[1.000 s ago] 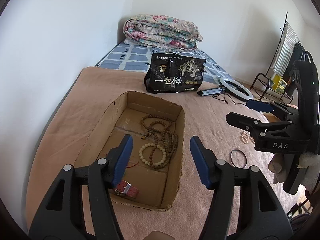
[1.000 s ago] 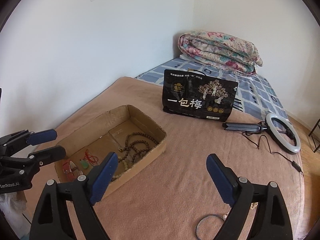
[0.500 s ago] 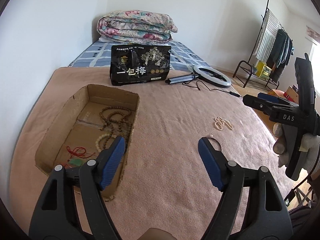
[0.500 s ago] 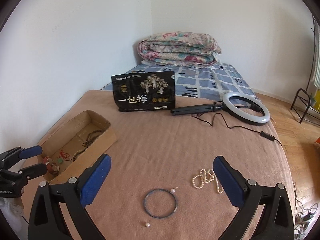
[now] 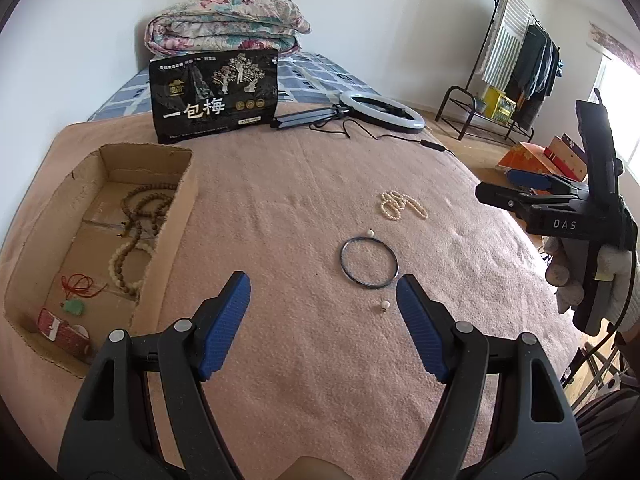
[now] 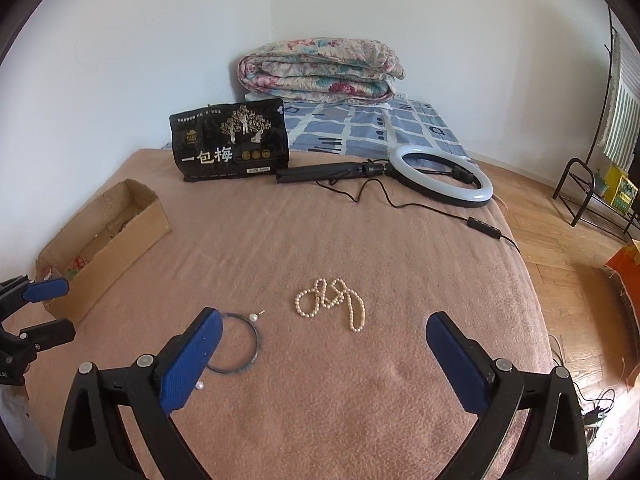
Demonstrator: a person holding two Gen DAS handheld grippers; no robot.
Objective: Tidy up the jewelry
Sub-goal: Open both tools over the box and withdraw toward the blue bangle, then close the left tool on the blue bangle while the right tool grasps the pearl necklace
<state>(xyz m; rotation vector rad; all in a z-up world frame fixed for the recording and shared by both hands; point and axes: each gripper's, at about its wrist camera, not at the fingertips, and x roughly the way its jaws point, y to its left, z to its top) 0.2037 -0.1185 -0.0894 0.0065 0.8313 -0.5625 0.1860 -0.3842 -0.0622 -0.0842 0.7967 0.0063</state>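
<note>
Both grippers wide apart, empty: pearl strand [image 6: 334, 304] dead centre ahead of right gripper [image 6: 324, 354], long run slanting lower right; left gripper [image 5: 323, 320] probably nearer the bangle [image 5: 369, 262]

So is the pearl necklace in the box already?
No, the pearl necklace lies on the pink blanket, well away from the box.

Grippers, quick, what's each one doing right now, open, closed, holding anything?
Left gripper: open, holding nothing, jaws just opened wider.
Right gripper: open wide, holding nothing.
</note>
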